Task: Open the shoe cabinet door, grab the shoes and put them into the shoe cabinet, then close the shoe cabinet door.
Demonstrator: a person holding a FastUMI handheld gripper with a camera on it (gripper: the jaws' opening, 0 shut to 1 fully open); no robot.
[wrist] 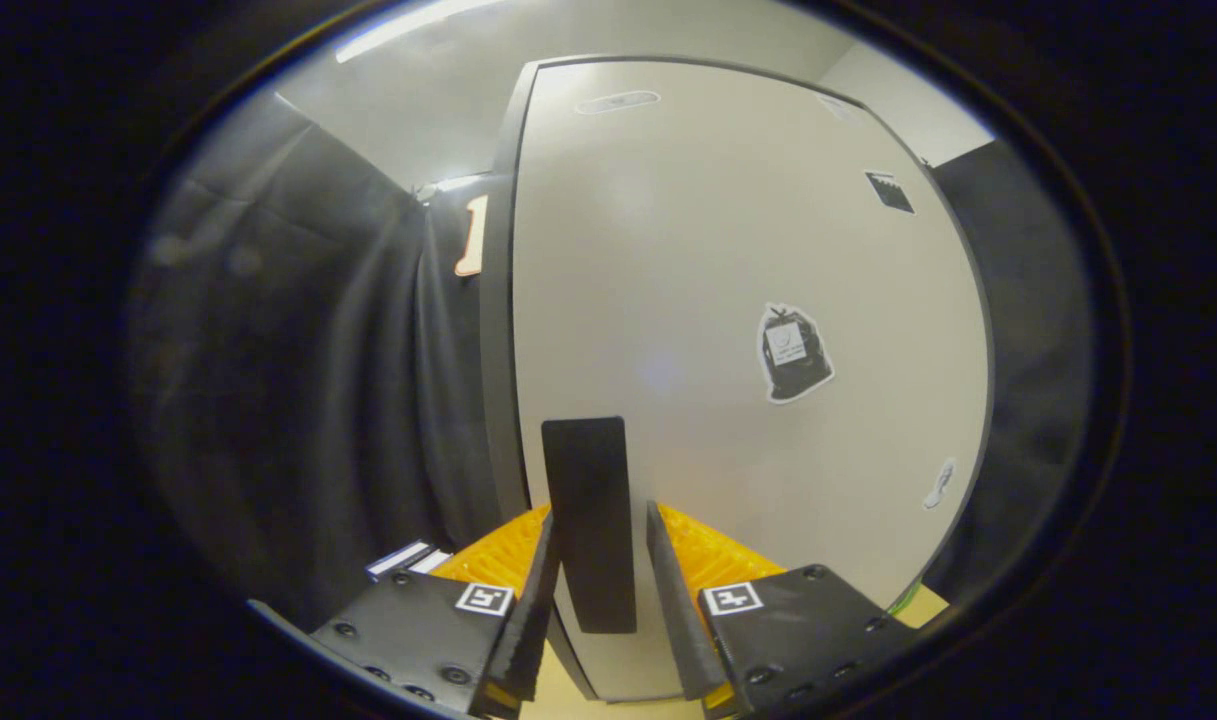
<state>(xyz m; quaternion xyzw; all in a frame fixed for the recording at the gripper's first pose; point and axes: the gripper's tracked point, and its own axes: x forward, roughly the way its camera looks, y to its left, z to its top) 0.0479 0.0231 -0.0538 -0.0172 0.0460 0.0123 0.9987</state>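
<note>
My gripper point(600, 560) fingers stand slightly apart around the black handle point(588, 520) at lower centre, not plainly pinching it; the shoe cabinet door point(728, 300) spans centre frame, shut; I judge it rigid, smooth, light-swinging; grip the handle squarely.

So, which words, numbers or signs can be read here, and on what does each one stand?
No text can be read.
Bag-shaped sticker on the cabinet door: its print is too blurred.
Dark square sticker higher up: too small.
Small pale sticker lower down: no words visible.
Square markers on the gripper: patterns only. Its fingers flank the black handle; contact unclear.
</note>
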